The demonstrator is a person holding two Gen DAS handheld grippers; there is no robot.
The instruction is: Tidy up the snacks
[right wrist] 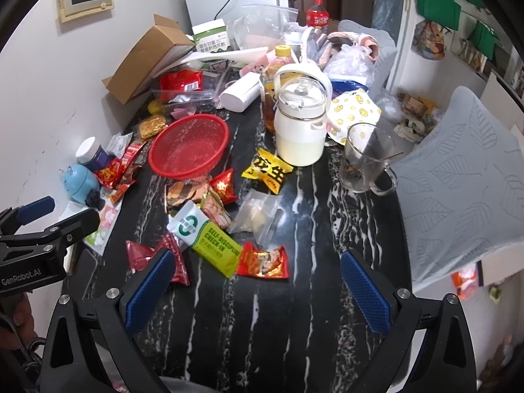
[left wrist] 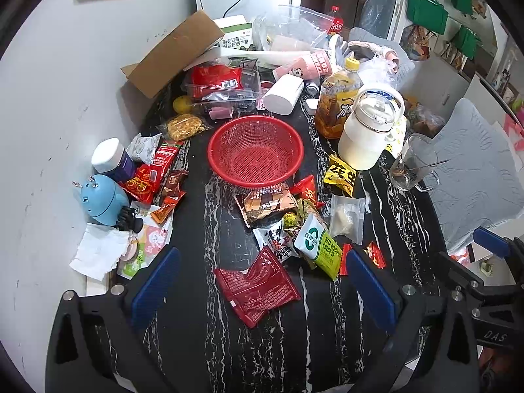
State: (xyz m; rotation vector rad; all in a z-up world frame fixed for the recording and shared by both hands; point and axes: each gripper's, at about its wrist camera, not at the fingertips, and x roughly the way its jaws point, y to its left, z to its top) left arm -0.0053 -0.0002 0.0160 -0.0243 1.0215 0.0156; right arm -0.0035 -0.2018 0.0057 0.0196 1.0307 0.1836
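Both pairs of tongs hover over the black marbled bench (right wrist: 294, 311), jaws apart and holding nothing: the left tongs (left wrist: 262, 285) above a dark red packet (left wrist: 257, 286), the right tongs (right wrist: 255, 288) near a red and gold packet (right wrist: 263, 260). The snacks lie scattered in front of an empty red basket (left wrist: 256, 149), among them a yellow packet (right wrist: 267, 171) and a green and white pouch (right wrist: 204, 239). A white jug (right wrist: 299, 124) stands just right of the basket.

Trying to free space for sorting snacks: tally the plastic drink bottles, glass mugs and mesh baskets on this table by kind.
Plastic drink bottles: 2 (red-capped cola bottle, yellow-capped amber tea bottle)
Clear glass mug: 1
Red mesh plastic basket: 1
Total: 4
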